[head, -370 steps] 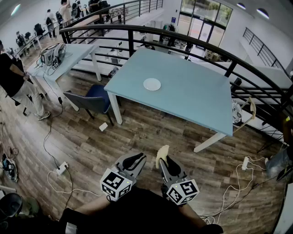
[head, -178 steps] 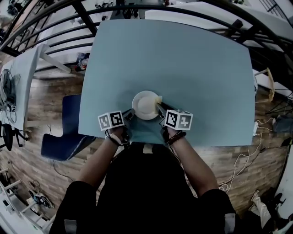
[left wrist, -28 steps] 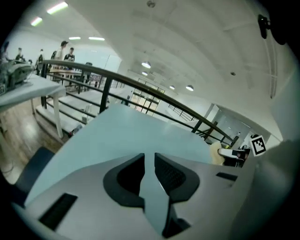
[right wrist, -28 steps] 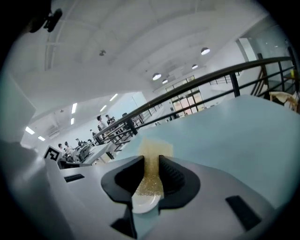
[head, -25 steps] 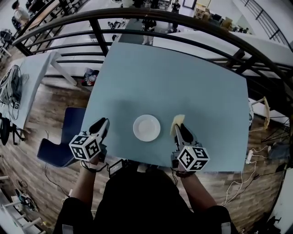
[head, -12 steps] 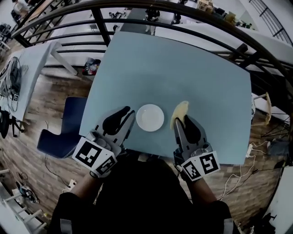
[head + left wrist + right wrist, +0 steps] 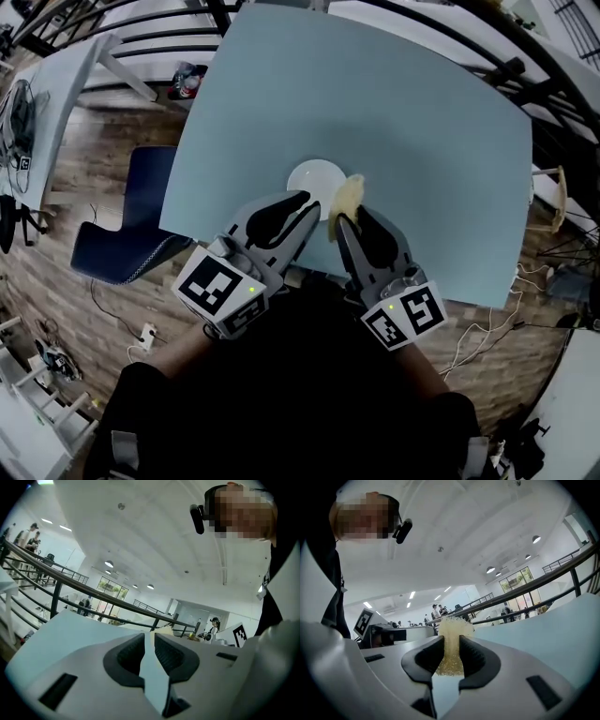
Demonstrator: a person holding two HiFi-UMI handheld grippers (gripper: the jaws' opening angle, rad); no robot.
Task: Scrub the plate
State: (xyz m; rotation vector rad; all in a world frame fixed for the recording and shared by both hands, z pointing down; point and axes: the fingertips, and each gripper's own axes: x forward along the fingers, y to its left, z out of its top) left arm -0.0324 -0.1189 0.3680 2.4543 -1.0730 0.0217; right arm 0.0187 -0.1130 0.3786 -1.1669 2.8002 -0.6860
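A round white plate (image 7: 312,175) lies on the light blue table (image 7: 403,112) near its front edge. My right gripper (image 7: 341,221) is shut on a yellow sponge (image 7: 347,195), which sticks out past the fingertips and overlaps the plate's right rim in the head view. In the right gripper view the sponge (image 7: 451,632) stands upright between the pads of that gripper (image 7: 451,641). My left gripper (image 7: 306,200) is held close beside it at the plate's near edge. It (image 7: 149,638) is shut, with nothing between its pads. Both grippers are raised and tilted up.
A blue chair (image 7: 139,234) stands left of the table on the wooden floor. A black railing (image 7: 469,42) runs behind the table's far edge. A second table (image 7: 42,89) is at the far left. Cables (image 7: 483,333) lie on the floor at right.
Both grippers have lifted toward the head camera and drawn together. The sponge now overlaps the plate's right rim instead of lying apart from it. The plate has stayed put.
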